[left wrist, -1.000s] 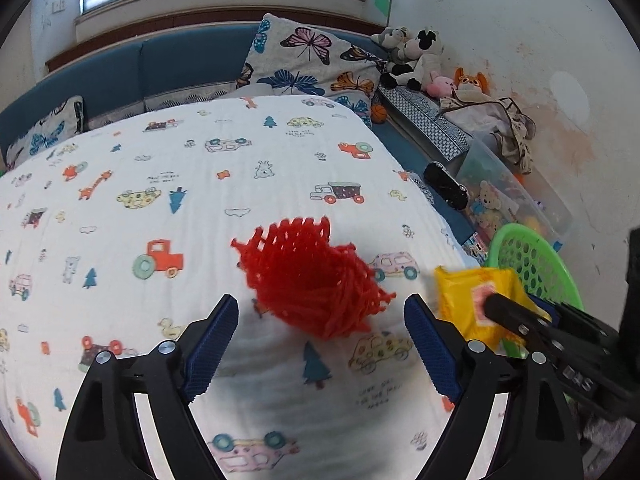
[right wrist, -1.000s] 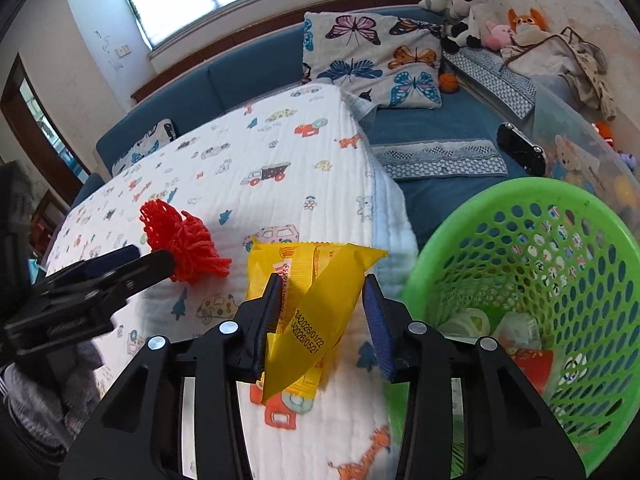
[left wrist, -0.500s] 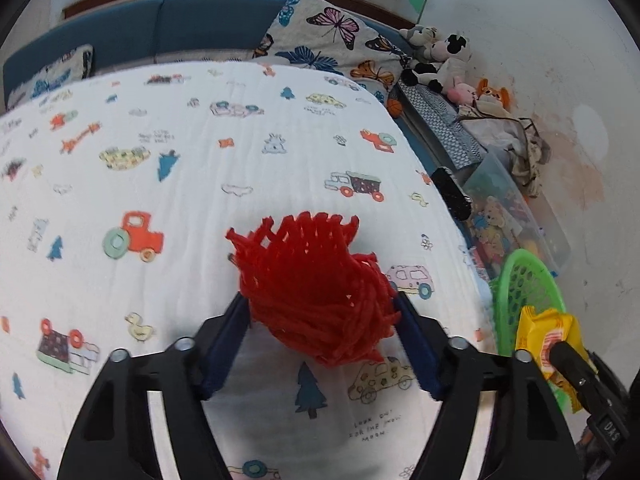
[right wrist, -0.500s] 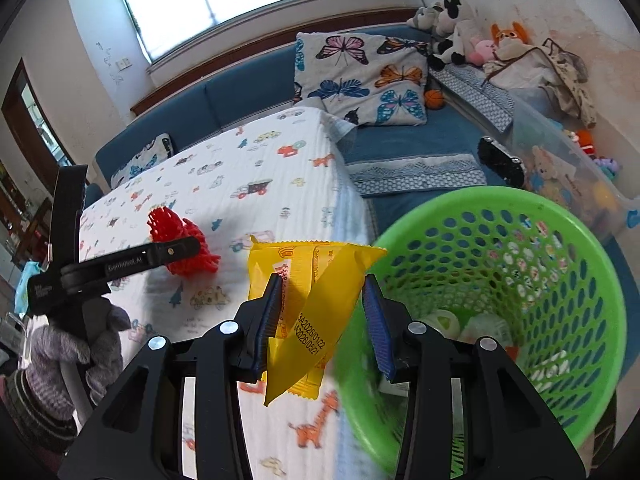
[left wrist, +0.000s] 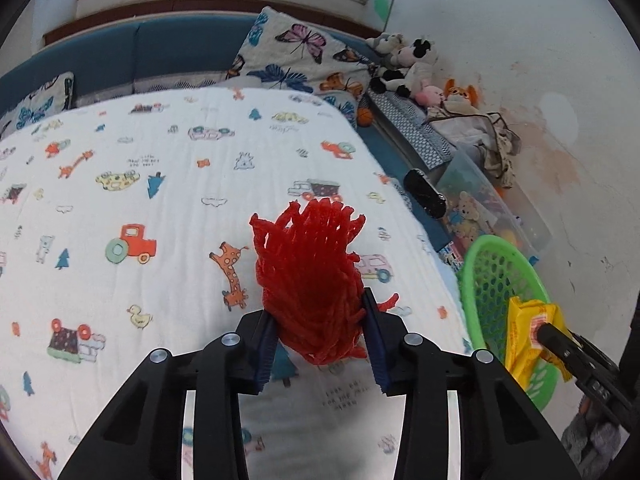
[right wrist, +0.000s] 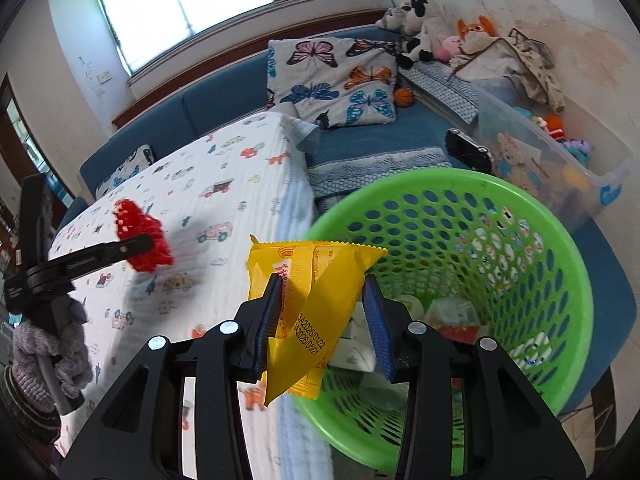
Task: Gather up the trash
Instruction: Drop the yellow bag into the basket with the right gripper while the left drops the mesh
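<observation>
A red foam net (left wrist: 310, 280) stands squeezed between the blue pads of my left gripper (left wrist: 320, 336), whose jaws are closing on it just above the printed bedspread (left wrist: 168, 208). From the right wrist view the same red foam net (right wrist: 142, 236) shows at the left, clamped in the left gripper (right wrist: 150, 246). My right gripper (right wrist: 324, 316) is shut on a yellow snack wrapper (right wrist: 316, 284) and holds it over the near rim of the green basket (right wrist: 532, 240). The basket holds several pieces of trash. In the left wrist view the yellow wrapper (left wrist: 528, 340) hangs at the green basket (left wrist: 500, 276).
Beside the bed runs a blue bench with a butterfly pillow (right wrist: 332, 80), stuffed toys (right wrist: 420, 28), a black object (right wrist: 468, 150) and a clear bin of toys (right wrist: 560, 160). A gloved hand (right wrist: 48, 356) holds the left gripper's handle.
My left gripper's jaws have closed in from wide apart onto the red foam net, squashing it narrow and upright. The right gripper carried the yellow wrapper from over the bed edge to over the basket.
</observation>
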